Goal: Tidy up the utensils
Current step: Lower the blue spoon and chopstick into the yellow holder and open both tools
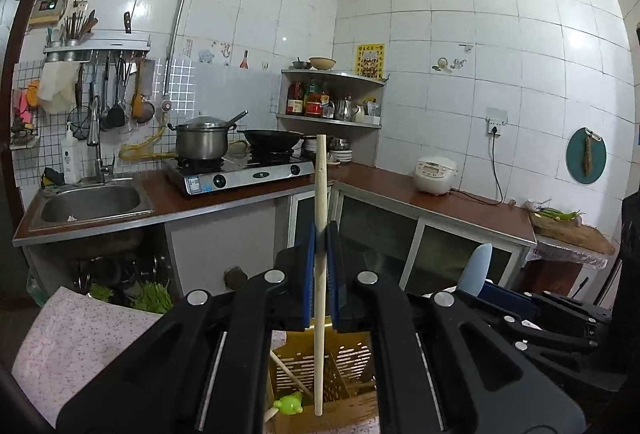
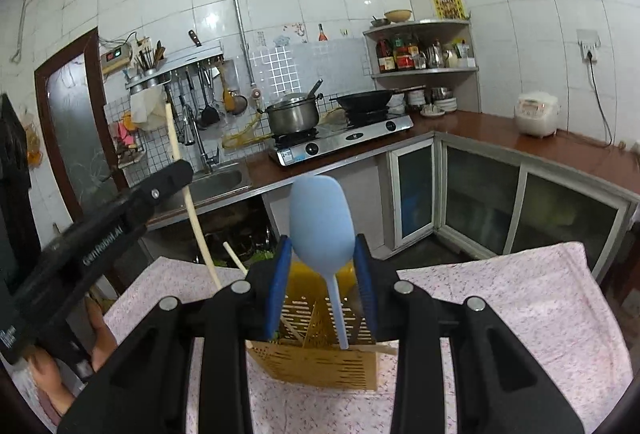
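Note:
My left gripper [image 1: 321, 234] is shut on a pale wooden chopstick [image 1: 320, 262], held upright above the yellow slotted utensil holder [image 1: 344, 366]. The chopstick's lower end hangs over the holder's opening. My right gripper [image 2: 322, 246] is shut on a light blue plastic spoon [image 2: 320, 222], bowl up, with its handle end down inside the same holder [image 2: 320, 366]. The left gripper's arm [image 2: 100, 230] and its chopstick [image 2: 192, 201] show at the left of the right wrist view. A green-ended utensil [image 1: 289, 402] and another chopstick lie in the holder.
The holder stands on a table with a pink speckled cloth [image 2: 520, 298]. Behind are a sink [image 1: 90, 203], a gas stove with a steel pot [image 1: 202, 141] and a wok [image 1: 272, 139], a corner shelf, a rice cooker [image 1: 435, 175] and a cutting board [image 1: 568, 230].

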A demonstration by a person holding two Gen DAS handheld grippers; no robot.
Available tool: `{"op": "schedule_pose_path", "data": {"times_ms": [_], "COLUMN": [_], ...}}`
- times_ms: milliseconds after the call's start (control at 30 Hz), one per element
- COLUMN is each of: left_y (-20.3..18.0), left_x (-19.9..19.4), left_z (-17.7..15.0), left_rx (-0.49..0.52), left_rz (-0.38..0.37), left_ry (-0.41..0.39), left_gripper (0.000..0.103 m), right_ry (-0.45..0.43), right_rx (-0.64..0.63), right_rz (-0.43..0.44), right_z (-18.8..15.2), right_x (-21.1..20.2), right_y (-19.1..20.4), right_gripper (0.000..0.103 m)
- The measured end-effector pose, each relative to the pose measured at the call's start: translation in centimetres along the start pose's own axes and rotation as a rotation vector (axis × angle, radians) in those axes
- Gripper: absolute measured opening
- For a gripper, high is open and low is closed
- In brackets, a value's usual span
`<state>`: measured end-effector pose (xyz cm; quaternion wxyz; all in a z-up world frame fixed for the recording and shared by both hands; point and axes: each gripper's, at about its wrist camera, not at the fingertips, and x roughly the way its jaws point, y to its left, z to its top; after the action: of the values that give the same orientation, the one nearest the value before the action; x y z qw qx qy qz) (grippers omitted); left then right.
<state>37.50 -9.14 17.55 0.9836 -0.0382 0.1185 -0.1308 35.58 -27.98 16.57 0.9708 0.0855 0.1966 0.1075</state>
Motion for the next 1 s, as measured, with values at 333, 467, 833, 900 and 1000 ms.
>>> {"op": "schedule_pose_path", "data": {"times_ms": [333, 467, 833, 900, 1000], "left_y": [1.6, 1.7, 2.3, 2.6, 2.9], "left_x": [2.9, 3.6, 4.4, 4.6, 4.6], "left_z": [-2.3, -3.2, -7.5, -8.2, -8.4], "left_rx": [-0.036, -0.021, 0.001, -0.009, -0.028], "left_rz": [-0.021, -0.022, -0.016, -0.018, -0.025], "left_ry": [0.002, 0.019, 0.128, 0.154, 0.182], "left_gripper": [0.004, 0.004, 0.005, 0.005, 0.005], "right_ry": [0.058, 0.076, 0.158, 0.165, 0.180], "right_rx": [0.011, 0.000, -0.032, -0.042, -0.039], "right_rz": [-0.018, -0.017, -0.039, -0.042, -0.030], "right_z": [-1.9, -2.8, -5.0, -5.0, -4.9], "right_x": [3.2, 3.4, 5.0, 5.0, 4.8], "right_y": [-1.1, -1.0, -1.1, -0.8, -0.8], "right_gripper": [0.032, 0.032, 0.032, 0.032, 0.032]}}
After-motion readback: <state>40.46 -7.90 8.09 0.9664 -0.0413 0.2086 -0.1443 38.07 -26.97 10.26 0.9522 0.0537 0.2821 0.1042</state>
